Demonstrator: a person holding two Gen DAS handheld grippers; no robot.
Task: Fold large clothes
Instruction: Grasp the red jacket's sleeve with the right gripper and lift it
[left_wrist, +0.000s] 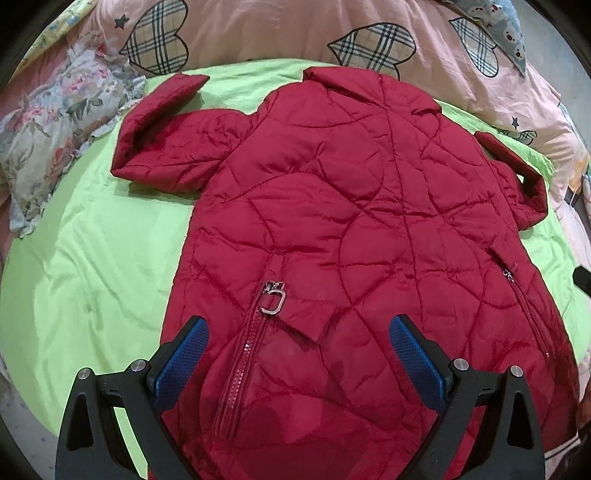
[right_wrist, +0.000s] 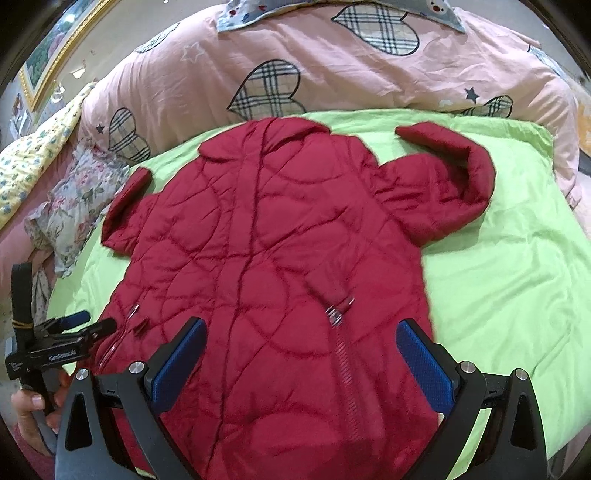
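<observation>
A red quilted jacket (left_wrist: 332, 206) (right_wrist: 273, 236) lies spread flat on a lime green sheet (left_wrist: 92, 258) (right_wrist: 509, 280), collar away from me and both sleeves out to the sides with cuffs curled up. My left gripper (left_wrist: 299, 328) hovers open over the jacket's lower left part, near a zip pocket with a metal pull (left_wrist: 274, 302). My right gripper (right_wrist: 301, 332) hovers open over the lower right part, near the other pocket pull (right_wrist: 338, 314). The left gripper (right_wrist: 83, 323) also shows at the jacket's left hem in the right wrist view, held by a hand (right_wrist: 29, 410).
A pink quilt with plaid hearts (left_wrist: 295, 29) (right_wrist: 295, 74) is bunched along the far side of the bed. A floral pillow (left_wrist: 55, 122) (right_wrist: 74, 206) lies at the left. A gold picture frame (right_wrist: 48, 55) hangs on the wall at the upper left.
</observation>
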